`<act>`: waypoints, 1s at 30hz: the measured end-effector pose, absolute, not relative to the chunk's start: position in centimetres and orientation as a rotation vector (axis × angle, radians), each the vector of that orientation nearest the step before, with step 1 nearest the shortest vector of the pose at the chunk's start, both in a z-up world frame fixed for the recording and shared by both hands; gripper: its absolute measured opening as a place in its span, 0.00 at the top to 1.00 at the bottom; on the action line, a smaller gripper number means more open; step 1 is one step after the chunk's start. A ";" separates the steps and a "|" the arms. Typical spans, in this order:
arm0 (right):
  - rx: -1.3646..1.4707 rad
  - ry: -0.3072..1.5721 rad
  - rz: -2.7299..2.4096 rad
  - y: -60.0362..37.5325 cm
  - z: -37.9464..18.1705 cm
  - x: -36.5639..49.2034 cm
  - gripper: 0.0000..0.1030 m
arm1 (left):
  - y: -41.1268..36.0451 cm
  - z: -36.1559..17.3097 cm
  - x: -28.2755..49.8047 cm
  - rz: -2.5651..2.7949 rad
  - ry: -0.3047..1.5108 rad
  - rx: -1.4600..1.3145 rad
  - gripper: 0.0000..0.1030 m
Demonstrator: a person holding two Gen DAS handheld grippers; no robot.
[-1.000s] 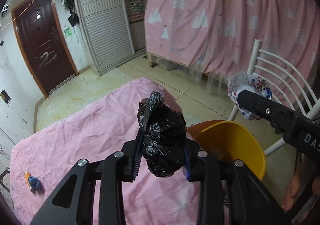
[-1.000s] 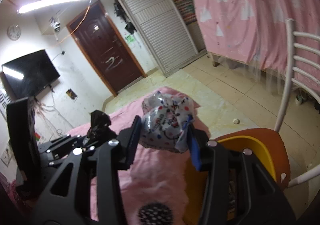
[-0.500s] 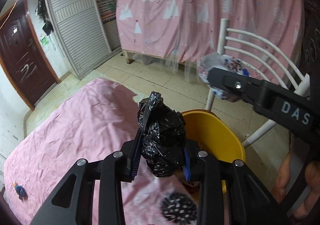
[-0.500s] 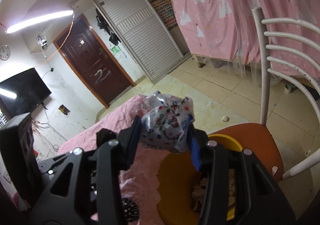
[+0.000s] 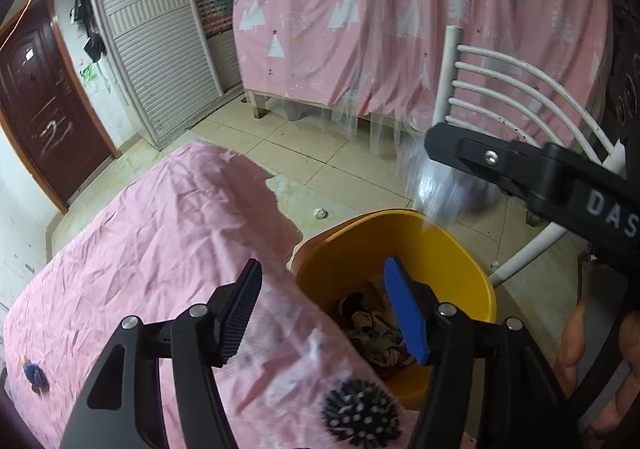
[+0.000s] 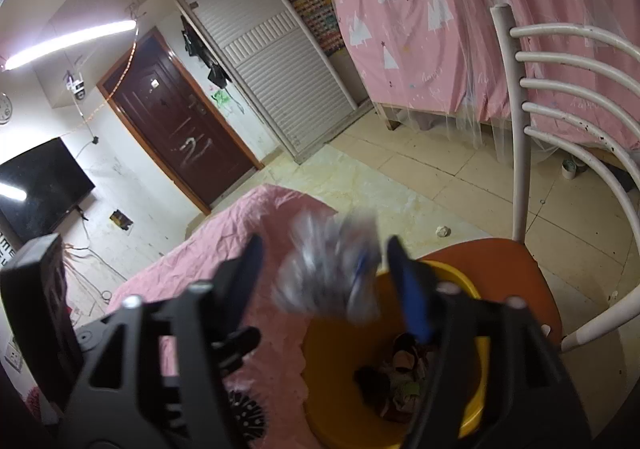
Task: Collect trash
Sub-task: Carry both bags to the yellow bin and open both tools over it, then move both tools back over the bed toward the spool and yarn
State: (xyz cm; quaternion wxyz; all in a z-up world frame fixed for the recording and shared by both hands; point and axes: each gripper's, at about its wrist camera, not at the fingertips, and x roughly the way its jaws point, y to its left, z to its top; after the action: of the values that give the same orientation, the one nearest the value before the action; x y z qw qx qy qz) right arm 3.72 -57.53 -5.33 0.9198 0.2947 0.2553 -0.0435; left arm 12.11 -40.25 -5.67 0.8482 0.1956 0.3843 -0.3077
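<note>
- The left tongs (image 5: pixel 326 309) stand open above the near rim of the yellow bin (image 5: pixel 460 261); their jaws have just been opening and nothing is between them.
- A black bag-like lump (image 6: pixel 372 379) lies among the crumpled trash (image 5: pixel 378 333) at the bottom of the bin; whether it is the black bag cannot be told for sure.
- The right tongs (image 6: pixel 324 273) have also just been opening; their pads stand clear on both sides of the patterned plastic bag (image 6: pixel 330 269), so they grip nothing.
- That bag is blurred, loose in the air between the right jaws and above the bin's far rim; the left wrist view shows it as a grey smear (image 5: pixel 444 193) just under the right tongs' arm.
- The bin sits on the orange seat (image 6: pixel 516 273) of a white metal chair (image 6: pixel 560 97), touching the edge of the pink-sheeted surface (image 5: pixel 160 233).
- A black spiky ball (image 5: pixel 362 415) lies on the sheet beside the bin, and a small blue object (image 5: pixel 34 371) at the sheet's far left.
- A white crumpled scrap (image 5: pixel 320 213) lies on the tiled floor (image 5: pixel 304 153) beyond the bin.
</note>
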 end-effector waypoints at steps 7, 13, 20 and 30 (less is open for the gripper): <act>0.588 0.534 -0.077 -56.1 -5.0 4.4 0.33 | -37.0 -4.6 13.1 -0.615 0.806 0.345 0.47; 0.550 0.549 -0.034 -53.4 -4.3 6.0 0.33 | -32.7 -2.9 14.3 -0.560 0.784 0.280 0.46; 0.495 0.580 0.038 -48.9 -3.6 8.6 0.33 | -27.3 -1.1 15.8 -0.485 0.758 0.215 0.42; 0.399 0.633 0.147 -41.4 -2.8 12.0 0.32 | -19.3 -0.8 18.6 -0.359 0.774 0.124 0.41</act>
State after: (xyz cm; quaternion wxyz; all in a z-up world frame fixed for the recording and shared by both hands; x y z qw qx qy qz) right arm 12.03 -41.39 -2.80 0.9283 0.1946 0.3087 0.0716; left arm 18.63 -19.32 -0.77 0.9086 0.0600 0.3750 -0.1739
